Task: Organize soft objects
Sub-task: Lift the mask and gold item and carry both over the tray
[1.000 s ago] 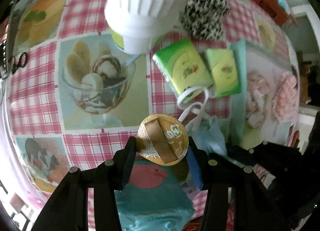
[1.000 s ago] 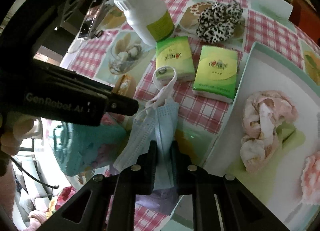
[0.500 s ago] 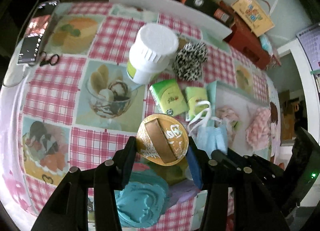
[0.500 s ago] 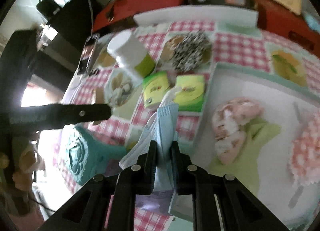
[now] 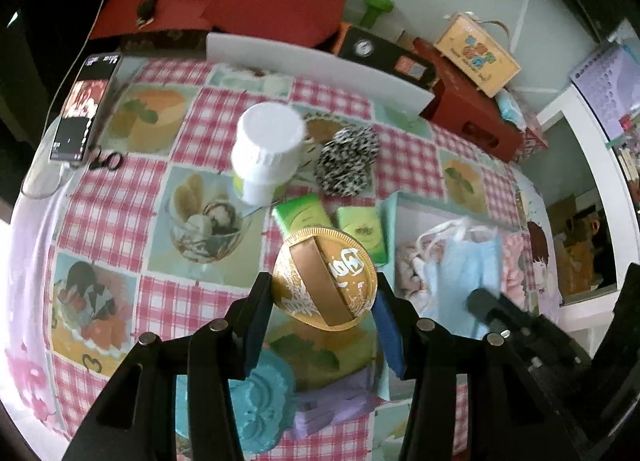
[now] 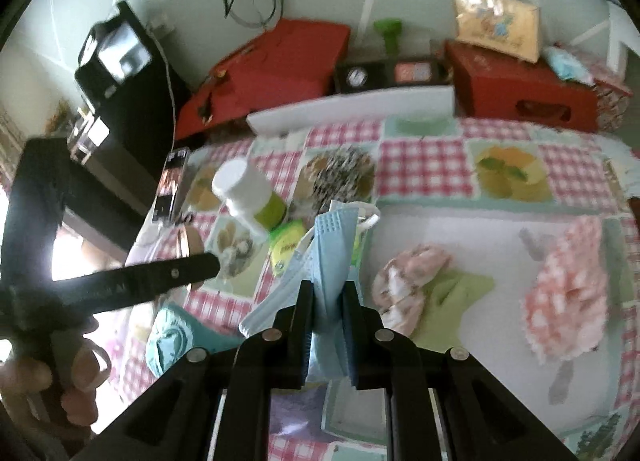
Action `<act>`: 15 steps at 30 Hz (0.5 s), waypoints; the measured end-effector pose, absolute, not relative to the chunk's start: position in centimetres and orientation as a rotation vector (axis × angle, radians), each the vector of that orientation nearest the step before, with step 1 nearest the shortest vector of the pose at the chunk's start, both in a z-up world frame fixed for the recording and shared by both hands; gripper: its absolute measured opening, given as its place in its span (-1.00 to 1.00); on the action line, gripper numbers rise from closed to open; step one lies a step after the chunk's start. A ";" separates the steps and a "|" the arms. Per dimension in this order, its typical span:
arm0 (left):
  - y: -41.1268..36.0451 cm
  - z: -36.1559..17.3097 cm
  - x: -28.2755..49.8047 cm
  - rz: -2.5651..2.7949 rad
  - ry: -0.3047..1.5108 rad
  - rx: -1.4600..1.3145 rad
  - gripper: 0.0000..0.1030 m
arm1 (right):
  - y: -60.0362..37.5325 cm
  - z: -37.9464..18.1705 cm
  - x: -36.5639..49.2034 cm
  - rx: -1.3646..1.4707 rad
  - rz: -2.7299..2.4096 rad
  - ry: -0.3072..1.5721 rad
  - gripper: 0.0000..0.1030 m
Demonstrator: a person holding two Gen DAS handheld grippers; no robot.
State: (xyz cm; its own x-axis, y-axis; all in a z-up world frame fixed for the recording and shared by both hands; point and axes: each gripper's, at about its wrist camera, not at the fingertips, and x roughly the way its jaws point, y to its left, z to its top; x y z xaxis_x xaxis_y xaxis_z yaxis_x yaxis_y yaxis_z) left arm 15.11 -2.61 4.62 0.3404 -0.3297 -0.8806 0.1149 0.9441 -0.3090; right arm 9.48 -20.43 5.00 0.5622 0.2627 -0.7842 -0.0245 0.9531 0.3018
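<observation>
Blue mask (image 6: 334, 253) clamped in right tongs (image 6: 328, 325), gold disc (image 5: 324, 278) in left tongs (image 5: 320, 325). Dangling loops judged snaggable on tray (image 6: 480, 221) ahead.

No legible text on anything.

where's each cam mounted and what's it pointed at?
Left wrist: on the left gripper, well above the table, looking down; its fingers clamp a gold disc.
Right wrist: on the right gripper, facing the wall; fingers pinch a blue face mask; a hand shows.
Shared: white bottle, leopard scrunchie, mask.
</observation>
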 end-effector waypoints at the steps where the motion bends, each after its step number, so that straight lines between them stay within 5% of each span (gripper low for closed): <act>1: -3.0 4.7 15.1 -0.298 1.184 -0.201 -0.02 | -20.9 5.4 9.3 0.274 0.163 0.947 -0.72; 15: -8.9 7.9 14.4 -0.424 1.097 -0.099 -0.02 | -31.4 10.1 4.9 0.389 -0.064 0.751 -0.72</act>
State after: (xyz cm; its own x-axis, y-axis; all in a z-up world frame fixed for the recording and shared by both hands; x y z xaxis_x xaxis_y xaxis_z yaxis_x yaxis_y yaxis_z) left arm 14.44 -8.89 7.89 0.3846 -0.3804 -0.8411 0.2841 0.9157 -0.2842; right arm 4.88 -31.37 10.13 0.7329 0.0805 -0.6756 0.1942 0.9269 0.3210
